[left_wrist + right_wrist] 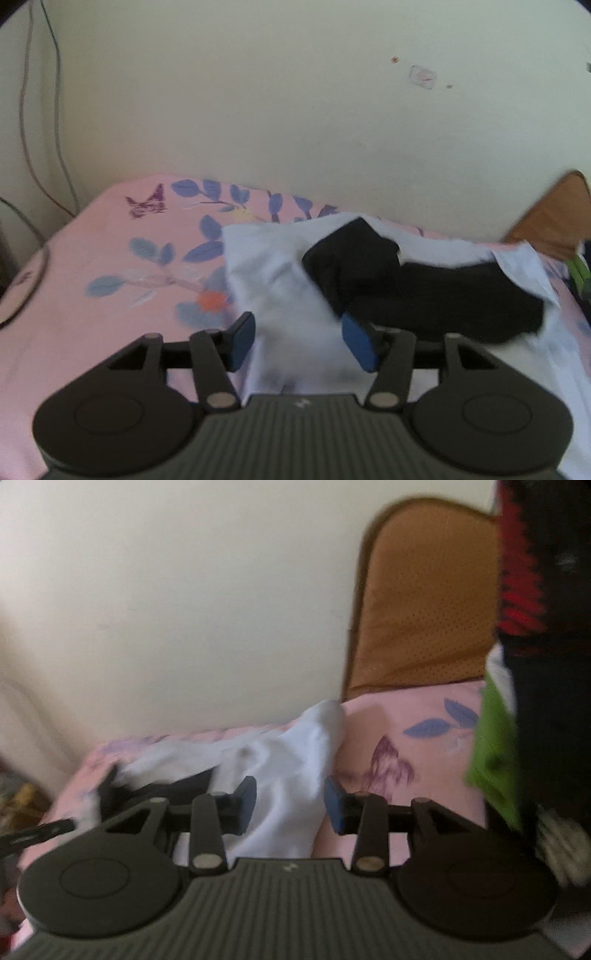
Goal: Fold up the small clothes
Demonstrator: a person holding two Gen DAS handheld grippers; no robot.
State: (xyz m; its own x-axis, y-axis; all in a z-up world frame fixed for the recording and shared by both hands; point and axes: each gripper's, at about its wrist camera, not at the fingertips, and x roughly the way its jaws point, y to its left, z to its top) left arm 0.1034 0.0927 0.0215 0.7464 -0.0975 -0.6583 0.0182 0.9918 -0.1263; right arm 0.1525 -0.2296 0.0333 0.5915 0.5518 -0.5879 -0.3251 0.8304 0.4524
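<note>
A white garment lies crumpled on the pink floral bed sheet, with a black garment on top of it to the right. My left gripper hangs just over the white cloth's near left part, jaws apart, pads not pressing it. In the right wrist view the white garment rises in a soft peak and runs down between the blue pads of my right gripper. Those jaws stand apart and the cloth looks loose between them. A strip of the black garment shows to the left.
A cream wall closes the bed's far side. A brown padded headboard stands at the right end. Black, red and green clothes are piled at the right edge. Cables hang down at the far left.
</note>
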